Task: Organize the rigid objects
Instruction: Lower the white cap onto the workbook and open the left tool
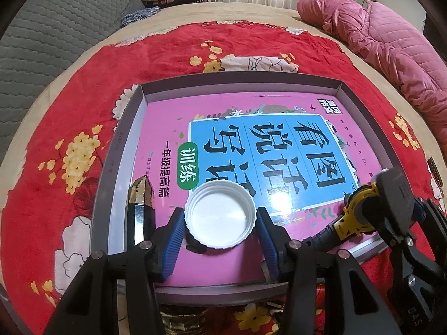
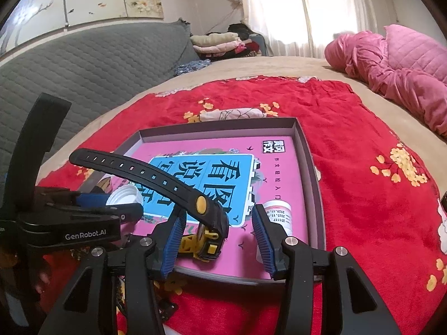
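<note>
A grey shallow box (image 1: pixel 120 139) holds a pink book (image 1: pixel 167 128) on the red floral cloth. My left gripper (image 1: pixel 220 220) has its blue pads against both sides of a white bottle cap (image 1: pixel 220 217) over the book. My right gripper (image 2: pixel 218 231) is open; a black and yellow watch (image 2: pixel 206 234) lies on the book against its left pad. The watch also shows in the left wrist view (image 1: pixel 357 215). A small white labelled bottle (image 2: pixel 279 212) lies behind the right pad. A gold and black pointed object (image 1: pixel 141 195) stands at the box's left wall.
The red cloth (image 1: pixel 223 44) covers a beige bed. A pink quilted jacket (image 2: pixel 396 67) lies at the far right. A grey quilted cover (image 2: pixel 83 64) and folded clothes (image 2: pixel 220 42) are at the back left.
</note>
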`<state>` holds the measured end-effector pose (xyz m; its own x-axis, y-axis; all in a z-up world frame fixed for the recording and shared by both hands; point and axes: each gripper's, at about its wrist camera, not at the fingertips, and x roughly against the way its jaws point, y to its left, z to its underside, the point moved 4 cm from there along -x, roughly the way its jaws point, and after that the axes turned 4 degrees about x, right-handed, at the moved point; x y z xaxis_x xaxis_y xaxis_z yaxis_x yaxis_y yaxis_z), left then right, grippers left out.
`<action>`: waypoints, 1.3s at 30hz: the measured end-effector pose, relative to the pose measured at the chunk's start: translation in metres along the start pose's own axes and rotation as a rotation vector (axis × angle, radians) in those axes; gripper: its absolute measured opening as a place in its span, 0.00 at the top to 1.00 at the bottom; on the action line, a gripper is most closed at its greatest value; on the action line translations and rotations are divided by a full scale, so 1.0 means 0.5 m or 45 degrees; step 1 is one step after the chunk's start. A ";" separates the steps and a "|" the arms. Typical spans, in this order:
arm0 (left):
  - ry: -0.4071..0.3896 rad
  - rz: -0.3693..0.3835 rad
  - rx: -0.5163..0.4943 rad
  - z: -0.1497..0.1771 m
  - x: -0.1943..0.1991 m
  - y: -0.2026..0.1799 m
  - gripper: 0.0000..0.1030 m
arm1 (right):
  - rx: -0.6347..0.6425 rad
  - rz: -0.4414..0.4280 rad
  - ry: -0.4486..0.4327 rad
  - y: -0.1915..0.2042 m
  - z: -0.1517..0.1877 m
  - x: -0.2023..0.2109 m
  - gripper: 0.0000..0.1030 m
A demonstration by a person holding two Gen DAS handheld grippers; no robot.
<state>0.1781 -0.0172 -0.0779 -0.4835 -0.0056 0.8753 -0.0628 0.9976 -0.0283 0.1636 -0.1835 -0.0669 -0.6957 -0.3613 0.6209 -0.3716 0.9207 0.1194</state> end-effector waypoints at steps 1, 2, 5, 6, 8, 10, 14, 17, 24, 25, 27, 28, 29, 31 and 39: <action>0.004 0.001 -0.003 0.002 0.000 0.000 0.51 | 0.004 -0.001 0.001 0.002 0.000 0.000 0.51; 0.002 0.001 -0.005 0.002 0.002 -0.001 0.51 | 0.009 -0.005 0.002 0.004 0.000 -0.001 0.51; -0.012 0.004 -0.004 0.002 0.010 -0.001 0.51 | 0.023 -0.012 0.004 0.007 0.000 -0.003 0.50; -0.011 0.005 -0.002 0.003 0.012 -0.001 0.51 | 0.029 -0.015 0.004 0.009 0.000 -0.003 0.48; -0.012 0.009 0.006 0.003 0.015 0.000 0.51 | 0.037 -0.022 -0.003 0.012 -0.002 -0.002 0.32; -0.016 0.007 0.005 0.005 0.019 -0.001 0.51 | 0.042 -0.029 -0.009 0.014 -0.003 -0.001 0.30; -0.017 0.002 -0.002 0.008 0.024 -0.001 0.51 | 0.042 -0.034 -0.010 0.015 -0.002 0.001 0.30; -0.018 0.003 0.001 0.009 0.027 0.002 0.51 | 0.041 -0.038 -0.014 0.015 -0.002 0.001 0.30; -0.024 0.012 0.002 0.013 0.037 0.006 0.51 | 0.068 -0.062 -0.043 0.021 -0.006 0.010 0.29; -0.026 0.012 0.002 0.014 0.038 0.007 0.51 | 0.073 -0.063 -0.046 0.023 -0.007 0.011 0.29; -0.025 0.016 0.005 0.016 0.041 0.008 0.51 | 0.082 -0.069 -0.053 0.026 -0.008 0.013 0.29; -0.026 0.016 0.008 0.017 0.043 0.010 0.51 | 0.087 -0.072 -0.064 0.028 -0.008 0.017 0.29; -0.025 0.017 0.010 0.018 0.045 0.011 0.51 | 0.090 -0.076 -0.074 0.029 -0.010 0.021 0.29; -0.027 0.020 0.016 0.021 0.050 0.016 0.51 | 0.103 -0.084 -0.105 0.033 -0.014 0.031 0.28; -0.028 0.035 0.034 0.029 0.070 0.027 0.51 | 0.141 -0.096 -0.185 0.042 -0.025 0.062 0.28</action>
<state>0.1476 -0.0050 -0.0547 -0.5043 0.0197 0.8633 -0.0726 0.9952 -0.0652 0.1420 -0.1732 -0.0354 -0.7420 -0.4535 0.4938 -0.4858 0.8713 0.0703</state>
